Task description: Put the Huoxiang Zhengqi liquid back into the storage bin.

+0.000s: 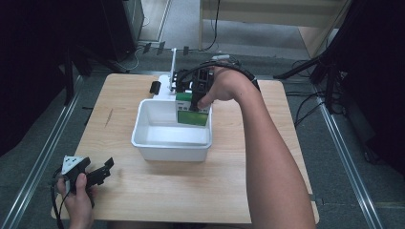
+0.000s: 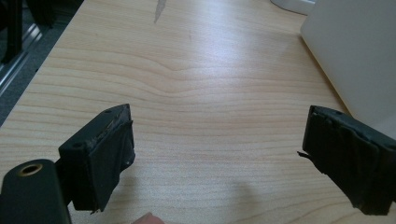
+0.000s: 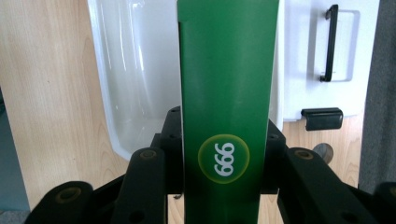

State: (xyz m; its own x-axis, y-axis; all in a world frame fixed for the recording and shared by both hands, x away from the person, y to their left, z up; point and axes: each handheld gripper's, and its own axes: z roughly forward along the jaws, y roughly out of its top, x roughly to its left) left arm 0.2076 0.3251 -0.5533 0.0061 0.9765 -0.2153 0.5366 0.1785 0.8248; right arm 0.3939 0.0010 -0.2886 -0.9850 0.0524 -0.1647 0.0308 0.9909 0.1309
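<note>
- A white plastic tub (image 1: 172,143) stands near the middle of the wooden table (image 1: 143,191), long side toward the person. Its floor is bare white.
- A green carton (image 1: 192,113) is at the tub's far right corner, upright, against the far wall; its lower part sits inside the tub and its top rises above the rim. Whether it rests on the tub floor cannot be told.
- In the right gripper view the carton (image 3: 228,84) shows a plain green face with a round badge reading "999" seen upside down, and the tub (image 3: 126,93) lies behind it.
- Right gripper (image 1: 195,106): held from above by the right hand (image 1: 224,86), pointing down at the tub's far edge. Its jaws are clamped on the two sides of the carton, as seen in the right gripper view (image 3: 224,154).
- Left gripper (image 1: 102,171): held in the left hand (image 1: 76,195) at the near left corner of the table, well apart from the tub, low over the table. In the left gripper view (image 2: 217,158) its jaws stand wide apart with bare wood between them, grasping nothing; the tub wall (image 2: 355,56) shows at upper right.
- Beyond the tub, a white base plate (image 3: 327,56) with a black handle (image 3: 330,42) lies on the table; a white post (image 1: 173,67) rises there.
</note>
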